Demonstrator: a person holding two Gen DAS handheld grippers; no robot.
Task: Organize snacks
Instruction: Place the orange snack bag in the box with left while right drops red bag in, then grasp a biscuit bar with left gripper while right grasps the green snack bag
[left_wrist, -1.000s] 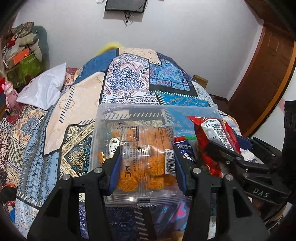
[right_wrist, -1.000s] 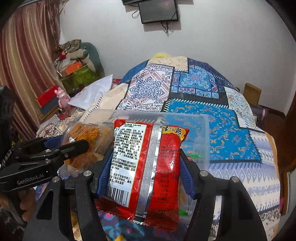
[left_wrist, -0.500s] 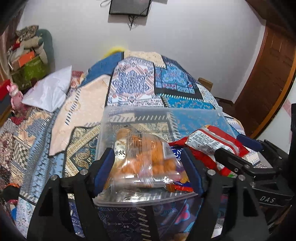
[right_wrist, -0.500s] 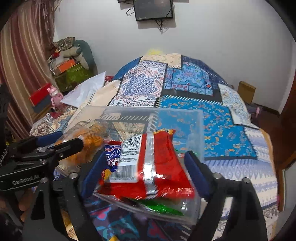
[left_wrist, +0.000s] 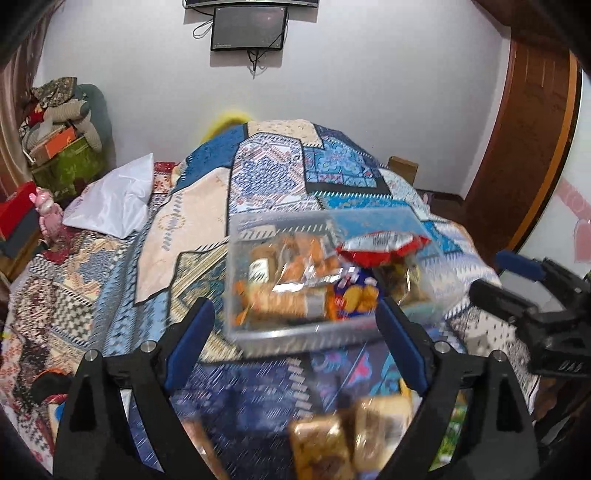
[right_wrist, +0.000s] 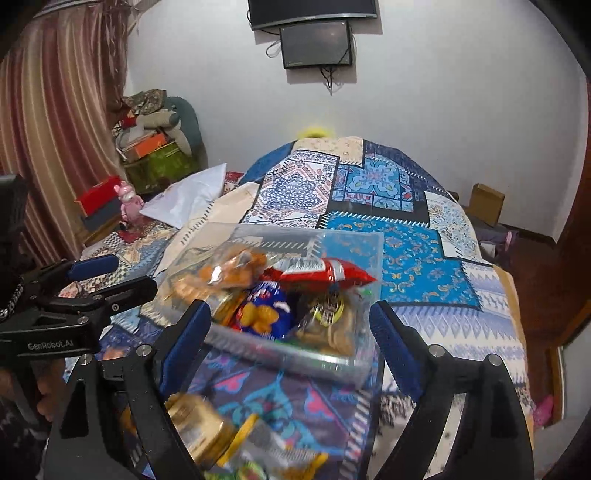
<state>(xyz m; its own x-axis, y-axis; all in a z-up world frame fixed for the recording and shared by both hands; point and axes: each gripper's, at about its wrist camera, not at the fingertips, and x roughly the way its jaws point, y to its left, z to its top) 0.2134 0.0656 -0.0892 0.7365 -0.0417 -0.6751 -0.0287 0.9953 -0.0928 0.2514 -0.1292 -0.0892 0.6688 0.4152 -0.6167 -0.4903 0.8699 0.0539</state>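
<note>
A clear plastic box (left_wrist: 325, 332) (right_wrist: 291, 356) sits on the patchwork bed. Inside lie an orange snack bag (left_wrist: 291, 266) (right_wrist: 232, 269), a red packet (left_wrist: 384, 245) (right_wrist: 321, 273) on top at the right, and a blue biscuit packet (left_wrist: 354, 295) (right_wrist: 262, 310). My left gripper (left_wrist: 293, 317) hovers before the box's near wall, its jaws opening, nothing between them. My right gripper (right_wrist: 291, 314) stands wide beside it, also empty. Blurred loose packets (left_wrist: 351, 443) (right_wrist: 195, 424) lie below the grippers.
A white pillow (left_wrist: 110, 203) lies at the bed's left. Stacked boxes and clothes (left_wrist: 62, 147) fill the left corner. A wooden door (left_wrist: 524, 140) stands at the right, and a small cardboard box (right_wrist: 487, 203) rests by the far wall.
Both grippers let go of their packets, the orange bag and the red packet, which dropped into the box. Both jaws spread wide and both grippers drew back and up.
</note>
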